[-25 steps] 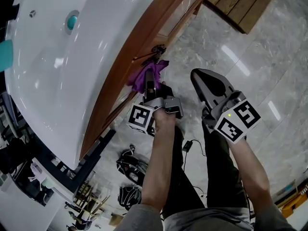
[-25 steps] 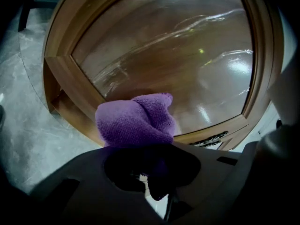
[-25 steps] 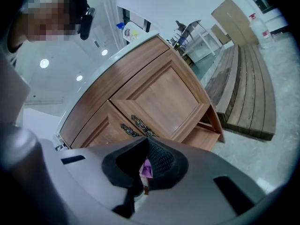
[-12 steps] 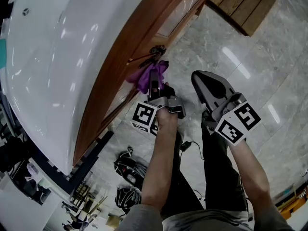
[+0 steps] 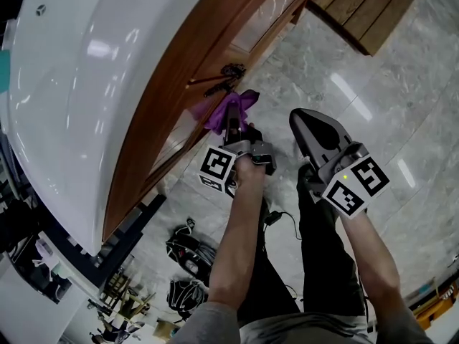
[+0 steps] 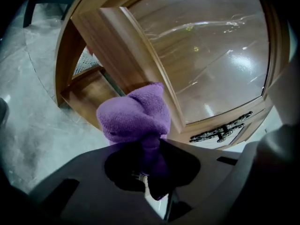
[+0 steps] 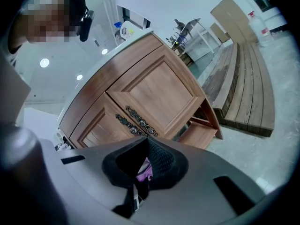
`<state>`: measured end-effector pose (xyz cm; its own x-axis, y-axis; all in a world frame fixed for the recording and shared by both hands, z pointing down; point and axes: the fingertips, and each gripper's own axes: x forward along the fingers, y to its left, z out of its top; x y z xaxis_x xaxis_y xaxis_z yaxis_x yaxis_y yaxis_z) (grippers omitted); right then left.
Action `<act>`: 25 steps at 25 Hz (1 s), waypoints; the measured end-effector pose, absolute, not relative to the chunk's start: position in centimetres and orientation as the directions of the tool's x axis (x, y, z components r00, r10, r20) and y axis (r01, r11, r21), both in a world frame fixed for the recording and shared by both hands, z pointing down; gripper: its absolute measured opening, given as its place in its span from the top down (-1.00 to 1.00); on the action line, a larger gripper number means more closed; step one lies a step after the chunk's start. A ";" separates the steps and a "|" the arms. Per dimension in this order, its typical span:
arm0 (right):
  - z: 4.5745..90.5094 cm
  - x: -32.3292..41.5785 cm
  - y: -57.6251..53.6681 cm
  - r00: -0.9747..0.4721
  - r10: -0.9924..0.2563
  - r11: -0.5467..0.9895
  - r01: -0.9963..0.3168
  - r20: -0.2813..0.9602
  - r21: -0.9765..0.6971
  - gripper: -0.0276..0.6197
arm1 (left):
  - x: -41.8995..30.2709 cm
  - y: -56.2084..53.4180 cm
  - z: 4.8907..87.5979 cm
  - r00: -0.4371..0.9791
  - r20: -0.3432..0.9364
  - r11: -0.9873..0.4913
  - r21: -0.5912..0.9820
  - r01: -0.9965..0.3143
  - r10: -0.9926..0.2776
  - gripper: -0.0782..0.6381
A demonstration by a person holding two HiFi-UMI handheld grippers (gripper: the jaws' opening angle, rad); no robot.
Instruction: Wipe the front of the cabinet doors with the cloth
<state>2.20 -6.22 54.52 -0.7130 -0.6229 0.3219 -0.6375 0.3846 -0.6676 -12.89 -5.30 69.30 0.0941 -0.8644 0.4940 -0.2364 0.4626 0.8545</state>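
Observation:
My left gripper (image 5: 232, 129) is shut on a bunched purple cloth (image 5: 230, 107) and holds it against the brown wooden cabinet door (image 5: 204, 63), just below the dark ornate handles (image 5: 224, 77). In the left gripper view the cloth (image 6: 136, 118) sticks out past the jaws (image 6: 150, 161) in front of the glossy door panel (image 6: 206, 55), with the handles (image 6: 222, 130) at lower right. My right gripper (image 5: 317, 129) hangs over the floor to the right, shut and holding nothing. Its view shows both doors (image 7: 154, 90), the handles (image 7: 138, 121) and a bit of the cloth (image 7: 144, 169) past its jaws (image 7: 139, 182).
A white countertop (image 5: 79, 84) covers the cabinet. Wooden boards (image 5: 366, 6) lie on the grey marble floor (image 5: 387, 99) at the upper right. Black bags (image 5: 188, 246) and a cable (image 5: 278, 217) lie by the person's legs. A low wooden platform (image 7: 248, 88) lies right of the cabinet.
My left gripper and the cloth have slid a little to the right along the door under the handles. The right gripper has hardly moved.

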 end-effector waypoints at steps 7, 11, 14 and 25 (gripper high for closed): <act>52.6 2.1 -5.6 -0.716 -0.627 0.389 -0.628 0.306 -0.674 0.89 | -11.8 -4.0 66.0 0.116 0.463 0.424 0.869 -0.254 -0.879 0.57; 51.0 2.3 -4.8 -0.718 -0.623 0.388 -0.628 0.310 -0.675 0.89 | -11.1 -3.0 62.9 0.130 0.448 0.402 0.873 -0.275 -0.885 0.57; 49.3 2.2 -4.1 -0.719 -0.620 0.389 -0.628 0.313 -0.674 0.89 | -10.6 -2.1 60.4 0.148 0.441 0.382 0.871 -0.310 -0.885 0.57; 43.6 1.7 -1.9 -0.701 -0.643 0.372 -0.638 0.309 -0.674 0.89 | -9.1 0.6 51.2 0.228 0.429 0.293 0.840 -0.456 -0.874 0.57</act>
<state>1.73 -1.90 43.56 -0.7008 -0.6431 0.3087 -0.6382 0.3719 -0.6741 -9.06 0.58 51.25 0.2279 -0.8742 0.4289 -0.4559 0.2934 0.8403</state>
